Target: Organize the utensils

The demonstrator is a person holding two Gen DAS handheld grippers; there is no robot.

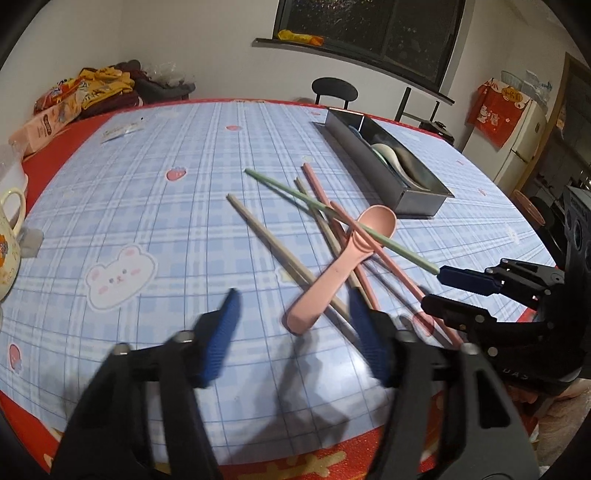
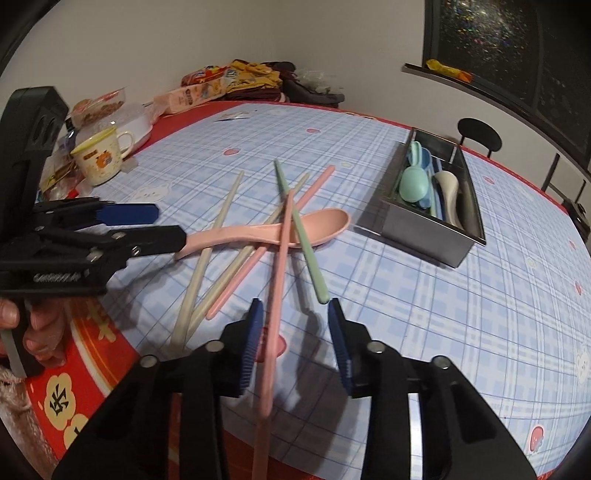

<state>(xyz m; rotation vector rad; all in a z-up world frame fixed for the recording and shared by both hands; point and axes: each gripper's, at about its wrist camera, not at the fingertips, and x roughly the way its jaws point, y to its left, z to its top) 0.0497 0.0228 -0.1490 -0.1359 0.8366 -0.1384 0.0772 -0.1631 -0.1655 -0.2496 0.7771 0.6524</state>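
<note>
My left gripper (image 1: pixel 291 314) is spread around the pink spoon (image 1: pixel 343 254) handle, right gripper (image 2: pixel 295 317) is apart astride a pink chopstick (image 2: pixel 275 295), pile beside the steel tray (image 2: pixel 432 236).

Plain white walls (image 1: pixel 221 48) enclose the room; a dark window (image 1: pixel 369 26) above a black sill (image 1: pixel 351 55) shows night outside; black round-backed chairs (image 1: pixel 334 90) stand behind a table (image 1: pixel 147 177) covered in blue plaid cloth; a cream refrigerator (image 1: pixel 521 144), draped in red cloth (image 1: pixel 496 110), stands at right.
</note>
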